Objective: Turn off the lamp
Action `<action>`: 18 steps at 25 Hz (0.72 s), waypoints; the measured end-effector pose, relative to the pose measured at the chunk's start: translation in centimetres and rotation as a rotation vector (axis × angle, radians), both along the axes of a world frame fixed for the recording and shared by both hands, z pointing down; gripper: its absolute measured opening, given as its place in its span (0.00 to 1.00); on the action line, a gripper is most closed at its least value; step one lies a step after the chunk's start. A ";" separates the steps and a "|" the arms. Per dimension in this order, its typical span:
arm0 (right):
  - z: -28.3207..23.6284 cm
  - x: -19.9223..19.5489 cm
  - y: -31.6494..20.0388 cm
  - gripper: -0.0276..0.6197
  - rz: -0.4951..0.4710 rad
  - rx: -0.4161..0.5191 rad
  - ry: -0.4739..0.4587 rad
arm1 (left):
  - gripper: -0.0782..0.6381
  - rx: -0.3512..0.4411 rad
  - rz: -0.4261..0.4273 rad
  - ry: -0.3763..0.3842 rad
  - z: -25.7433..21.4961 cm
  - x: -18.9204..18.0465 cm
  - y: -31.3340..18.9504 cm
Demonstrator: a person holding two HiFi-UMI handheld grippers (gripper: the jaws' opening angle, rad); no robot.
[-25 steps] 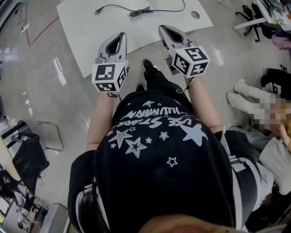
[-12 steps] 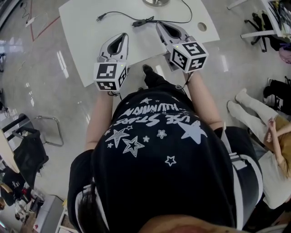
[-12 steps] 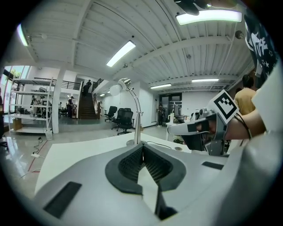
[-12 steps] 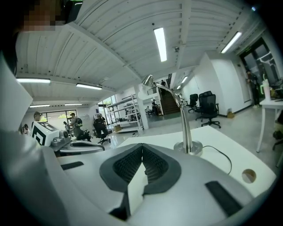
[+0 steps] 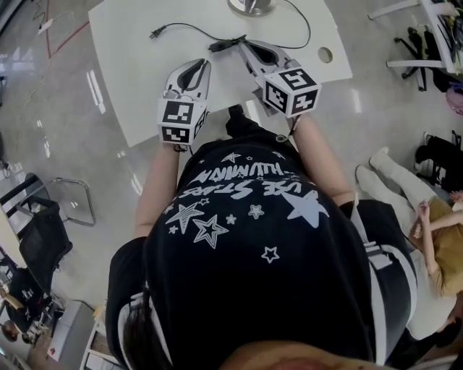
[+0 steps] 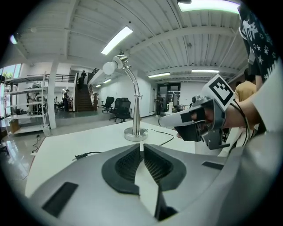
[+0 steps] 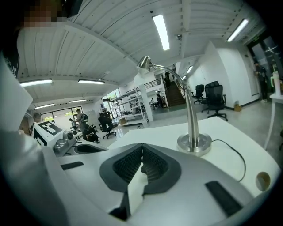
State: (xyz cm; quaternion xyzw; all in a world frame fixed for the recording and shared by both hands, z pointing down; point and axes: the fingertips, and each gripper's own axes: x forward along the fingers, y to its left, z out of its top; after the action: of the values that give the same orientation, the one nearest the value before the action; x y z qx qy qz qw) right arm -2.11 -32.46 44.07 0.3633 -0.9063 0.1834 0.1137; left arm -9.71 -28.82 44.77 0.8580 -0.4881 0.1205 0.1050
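Note:
The desk lamp has a chrome round base at the far edge of the white table; its curved neck and head show in the left gripper view, its base in the right gripper view. A black cord with an inline switch runs to a plug. My left gripper is shut and empty over the table's near part. My right gripper is shut and empty too, its tips just beside the switch. The left gripper view shows the left gripper with jaws together, and the right gripper view shows the right gripper likewise.
A round cable hole is in the table's right corner. A metal-frame chair with a dark bag stands on the glossy floor at left. A person sits on the floor at right. Office chairs stand at top right.
Both grippers have moved forward and down over the table toward the cord and lamp. The lamp base has come into the head view at the top.

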 end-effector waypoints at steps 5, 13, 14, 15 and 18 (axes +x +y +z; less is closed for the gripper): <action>0.8 -0.9 -1.8 0.05 -0.031 -0.011 0.011 | 0.13 -0.031 0.006 -0.053 1.6 -0.2 -1.8; 2.3 -0.5 -3.4 0.05 -0.049 -0.041 0.022 | 0.35 -0.101 0.101 -0.186 5.6 0.9 -3.9; 2.5 -0.5 -3.6 0.05 -0.050 -0.045 0.023 | 0.35 -0.107 0.107 -0.198 5.9 0.9 -4.2; 2.6 -0.5 -3.8 0.05 -0.052 -0.050 0.025 | 0.35 -0.112 0.113 -0.206 6.3 1.0 -4.4; 3.1 -0.7 -4.1 0.05 -0.057 -0.065 0.028 | 0.35 -0.124 0.131 -0.237 7.4 1.1 -5.0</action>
State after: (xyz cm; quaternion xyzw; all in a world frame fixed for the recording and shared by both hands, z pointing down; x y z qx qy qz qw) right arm -2.80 -36.53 47.19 0.3361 -0.9082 0.2043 0.1433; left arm -8.65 -33.84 52.13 0.8597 -0.4317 0.2574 0.0913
